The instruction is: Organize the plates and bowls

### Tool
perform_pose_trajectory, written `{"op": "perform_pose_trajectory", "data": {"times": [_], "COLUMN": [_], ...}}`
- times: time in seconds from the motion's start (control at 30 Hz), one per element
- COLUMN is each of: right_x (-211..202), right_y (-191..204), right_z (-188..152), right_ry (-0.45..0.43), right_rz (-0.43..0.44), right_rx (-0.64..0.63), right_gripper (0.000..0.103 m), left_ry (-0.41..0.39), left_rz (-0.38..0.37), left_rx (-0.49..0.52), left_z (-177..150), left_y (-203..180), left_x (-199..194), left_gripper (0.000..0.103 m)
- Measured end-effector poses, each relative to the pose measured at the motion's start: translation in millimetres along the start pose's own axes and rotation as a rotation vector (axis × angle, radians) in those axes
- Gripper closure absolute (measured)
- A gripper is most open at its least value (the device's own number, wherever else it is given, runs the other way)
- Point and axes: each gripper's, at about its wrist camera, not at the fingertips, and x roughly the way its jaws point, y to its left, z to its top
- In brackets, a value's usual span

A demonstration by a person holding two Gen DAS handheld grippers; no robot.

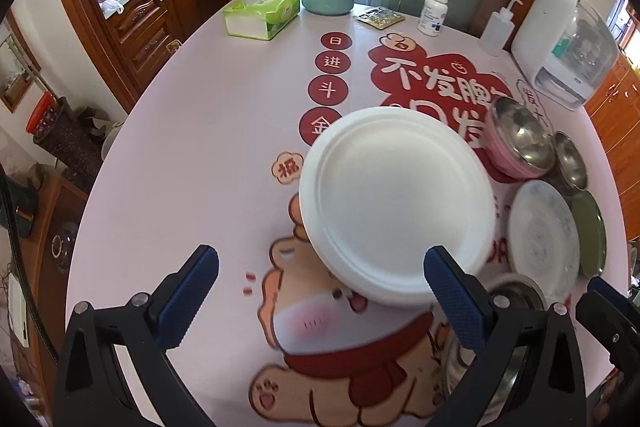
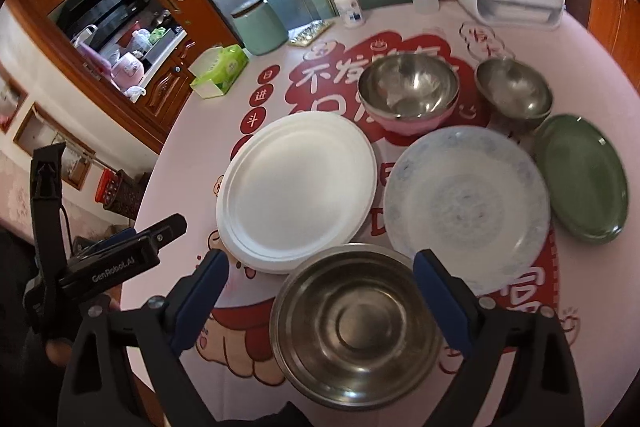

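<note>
Both grippers hang spread and empty over the table point(image 2: 592, 39). The right gripper point(image 2: 320, 291) straddles a steel bowl point(image 2: 352, 331) near the table's front edge; the left gripper point(image 1: 320, 279) sits beside stacked white plates point(image 1: 396, 203).

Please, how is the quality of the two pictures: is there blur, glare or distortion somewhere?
Left wrist view: strong fisheye bending, dark corners; the white plate looks slightly smeared, glare whitens its centre. Right wrist view: same curved distortion; the steel bowl near the right gripper shows soft reflections, the pale patterned plate is a little blurred.
</note>
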Motion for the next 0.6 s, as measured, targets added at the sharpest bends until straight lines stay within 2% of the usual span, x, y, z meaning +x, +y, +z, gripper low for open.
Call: {"op": "perform_pose_trajectory", "data": {"times": [0.4, 0.5, 0.6], "right_x": [57.0, 71.5, 85.0], "right_y": [-20.6, -26.3, -30.2], "right_z": [23.4, 26.4, 28.1], "right_ry": [0.100, 0.140, 0.178], "right_rz": [0.036, 0.035, 0.031], "right_rx": [0.168, 0.212, 0.248], "right_gripper": [0.017, 0.023, 0.033], "left_ry": [0.075, 0.086, 0.102], "left_rz": [-0.017, -0.027, -0.037], "left_rx": [-0.014, -0.015, -0.024], "left_z": [37.1, 43.5, 48.0], "left_y": [19.7, 21.7, 22.6], "left_x": [73.4, 89.1, 101.8], "left_gripper": [0.002, 0.004, 0.007]}}
